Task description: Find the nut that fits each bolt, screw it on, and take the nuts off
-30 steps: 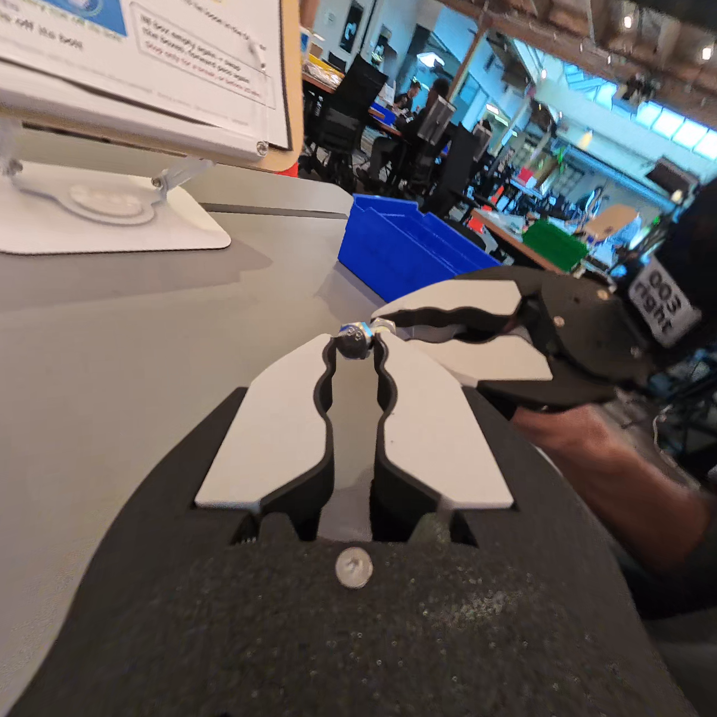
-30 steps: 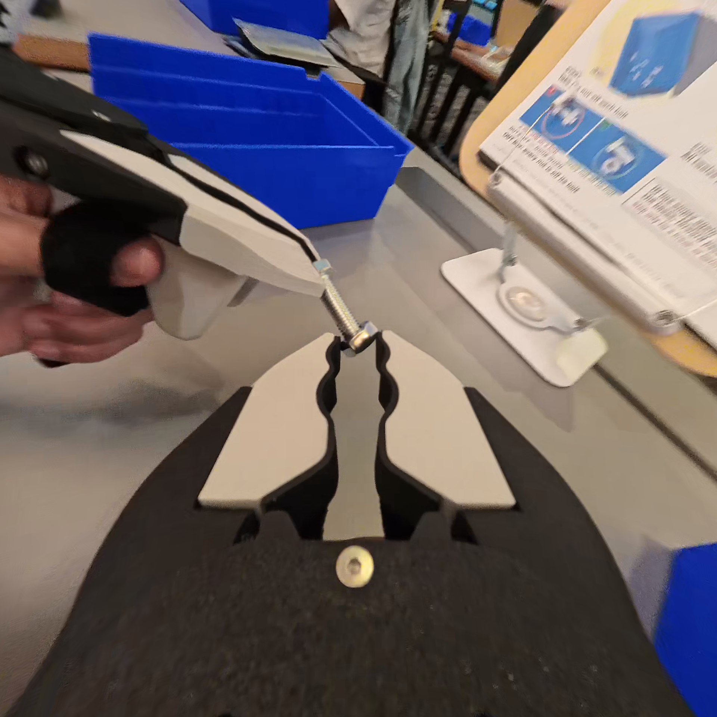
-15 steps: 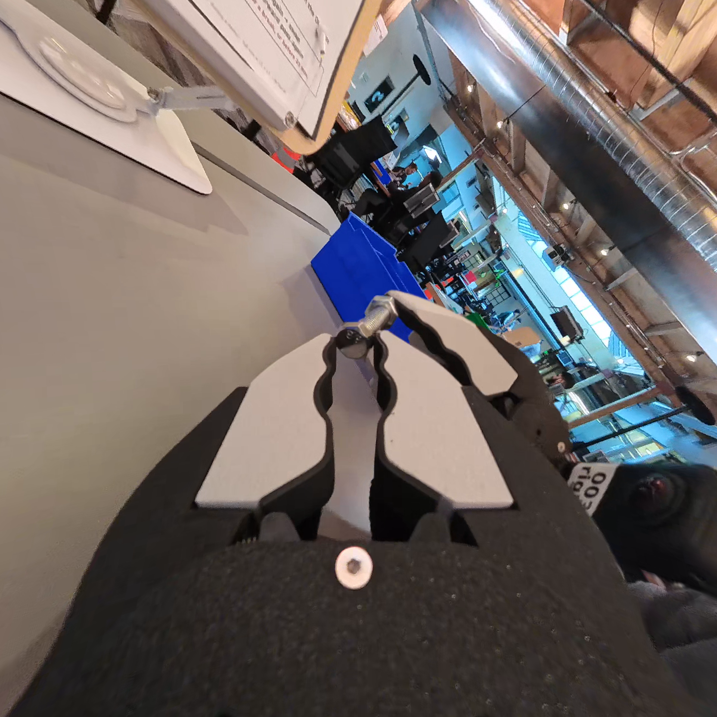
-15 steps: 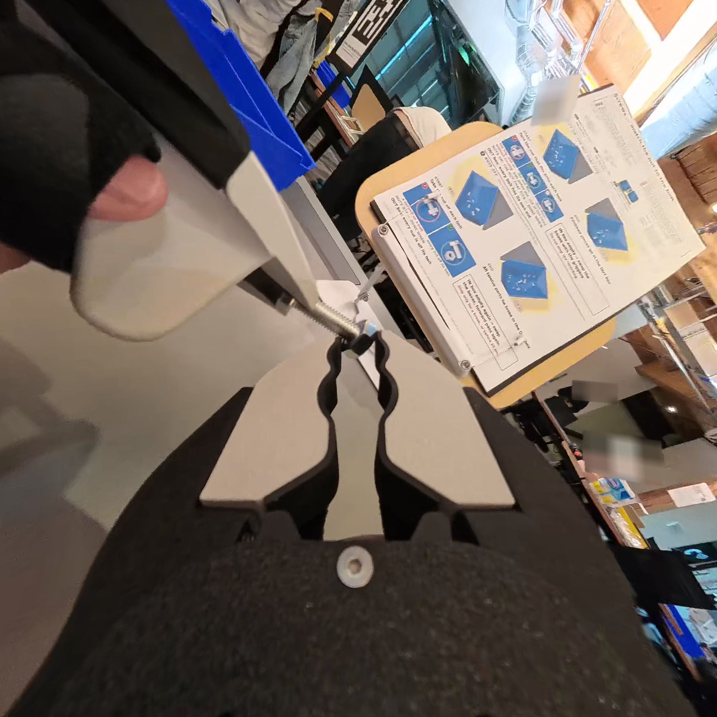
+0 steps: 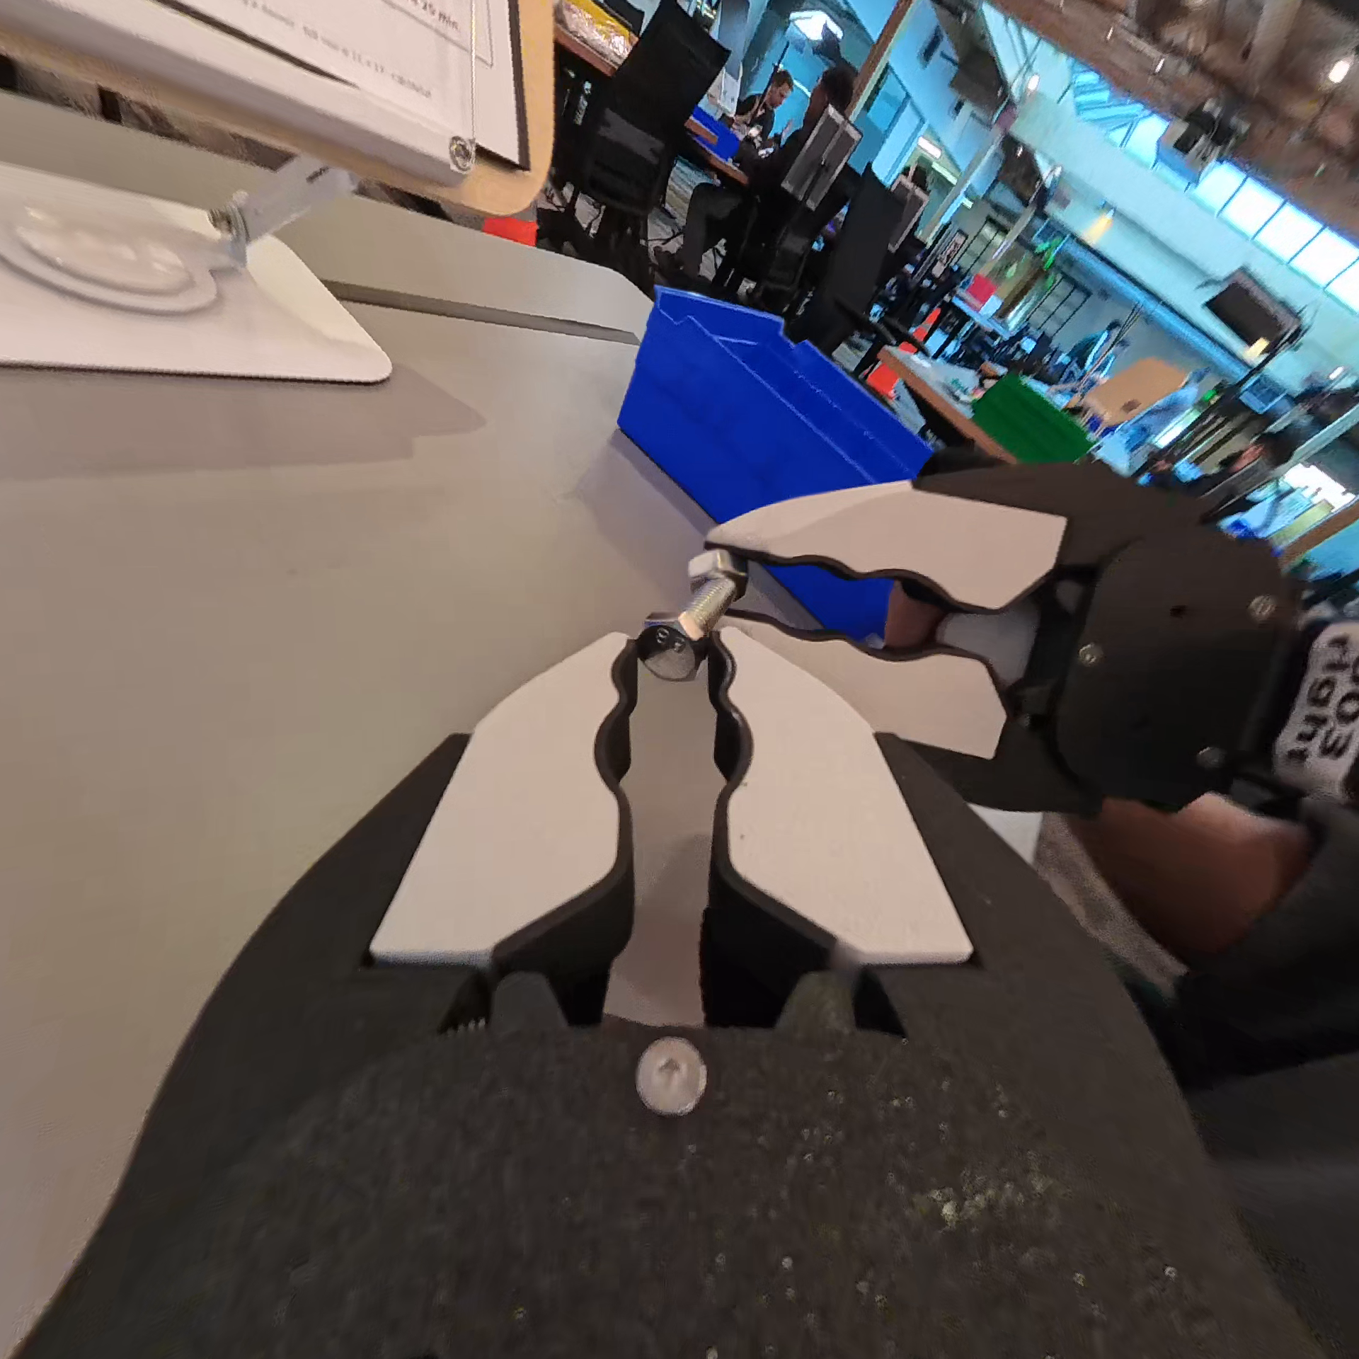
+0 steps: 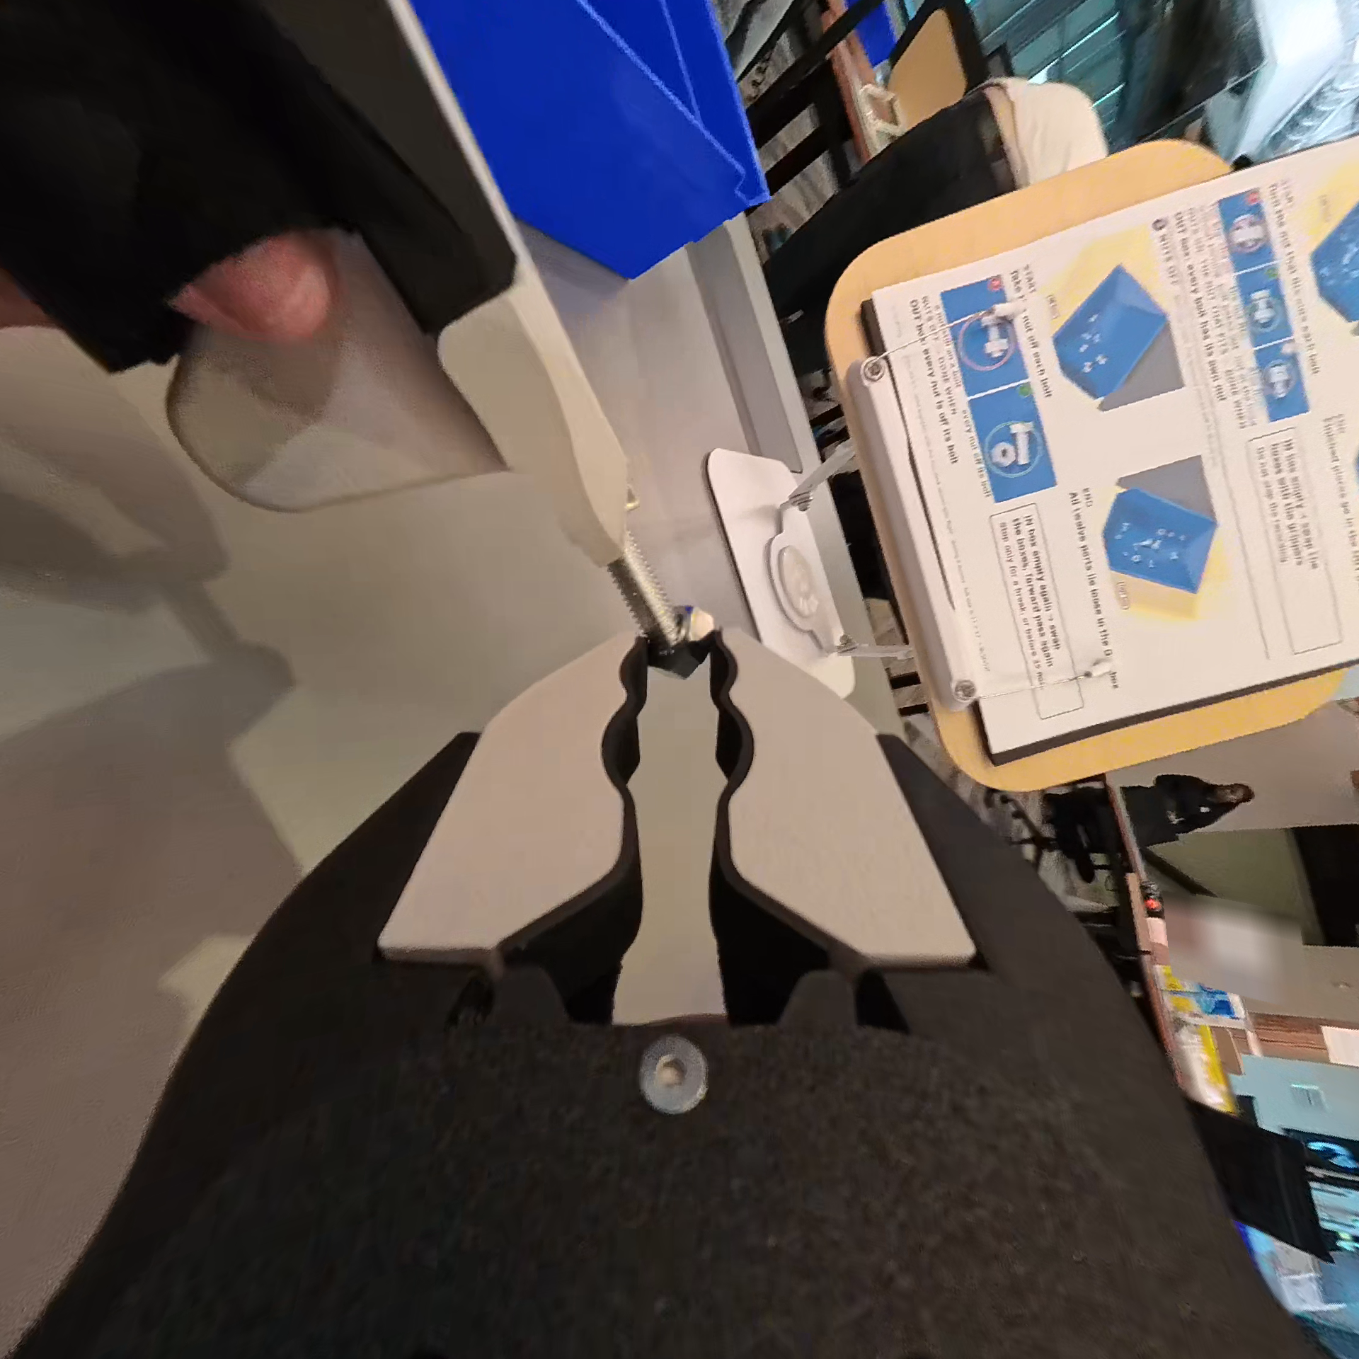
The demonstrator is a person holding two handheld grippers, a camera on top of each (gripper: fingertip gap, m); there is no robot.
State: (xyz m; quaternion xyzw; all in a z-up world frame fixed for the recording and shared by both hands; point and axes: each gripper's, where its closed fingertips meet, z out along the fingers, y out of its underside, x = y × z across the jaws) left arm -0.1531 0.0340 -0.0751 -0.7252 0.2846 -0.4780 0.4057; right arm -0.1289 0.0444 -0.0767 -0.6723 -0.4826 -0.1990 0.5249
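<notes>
Since a second ago both views have rolled and swung back, so the two tools seem to have counter-rotated in a twist stroke while each kept its hold.

Left wrist view: the left gripper (image 5: 671, 654) is closed to a narrow gap on the hex head of the bolt (image 5: 691, 632), right at its fingertips. The shank runs up and to the right into the right gripper (image 5: 724, 581), which comes in from the right, tips nipped on the nut (image 5: 710, 565) at the far end of the thread. Beyond lie a blue bin (image 5: 743, 412) and, far left, the white base of a stand (image 5: 184, 323) on the grey table (image 5: 220, 588). Bolt and nut are held in the air above the table.

Right wrist view: its own fingers, nearly closed, pinch the nut (image 6: 680, 647), and the thread leads up left into the left gripper (image 6: 599, 544), held by a gloved hand (image 6: 220, 220). An instruction board (image 6: 1103, 478) stands to the right.

Judging by this, the step is turning the nut along the thread; which way I cannot tell. Next calls for another twist with both grips firm and the axis kept straight, or the nut may slip.
</notes>
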